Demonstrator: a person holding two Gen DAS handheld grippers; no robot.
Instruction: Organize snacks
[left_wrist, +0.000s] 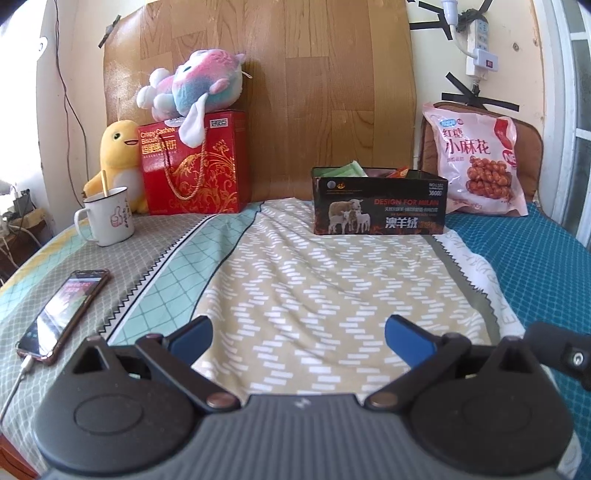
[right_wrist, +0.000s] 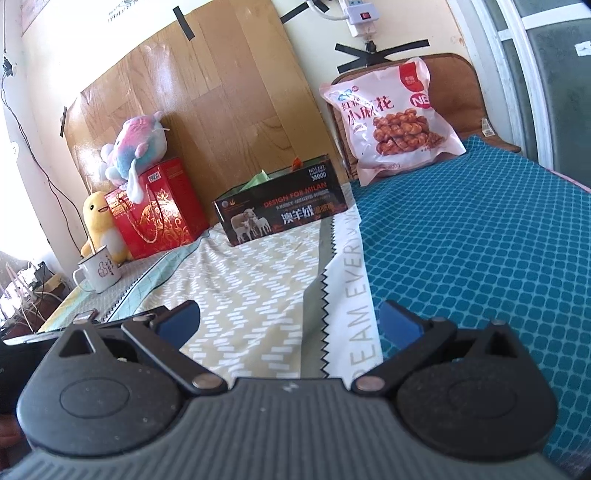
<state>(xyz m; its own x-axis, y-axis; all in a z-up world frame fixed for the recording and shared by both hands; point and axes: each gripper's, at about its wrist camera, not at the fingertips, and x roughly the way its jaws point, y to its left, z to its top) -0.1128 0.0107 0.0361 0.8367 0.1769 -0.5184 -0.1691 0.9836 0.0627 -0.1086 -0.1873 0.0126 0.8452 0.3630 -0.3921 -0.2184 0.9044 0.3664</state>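
Observation:
A dark open box (left_wrist: 378, 205) with sheep pictures stands at the back of the bed, with green and orange snack packets showing above its rim; it also shows in the right wrist view (right_wrist: 282, 212). A large pink bag of twisted dough snacks (left_wrist: 480, 162) leans on a brown cushion at the back right (right_wrist: 393, 118). My left gripper (left_wrist: 297, 334) is open and empty, low over the patterned cloth, well in front of the box. My right gripper (right_wrist: 290, 319) is open and empty, near the cloth's right edge.
A red biscuit gift box (left_wrist: 194, 164) with a pastel plush on top, a yellow duck plush (left_wrist: 118, 155) and a white mug (left_wrist: 107, 216) stand at the back left. A phone (left_wrist: 62, 310) on a cable lies at the left. A blue mat (right_wrist: 480, 236) covers the right.

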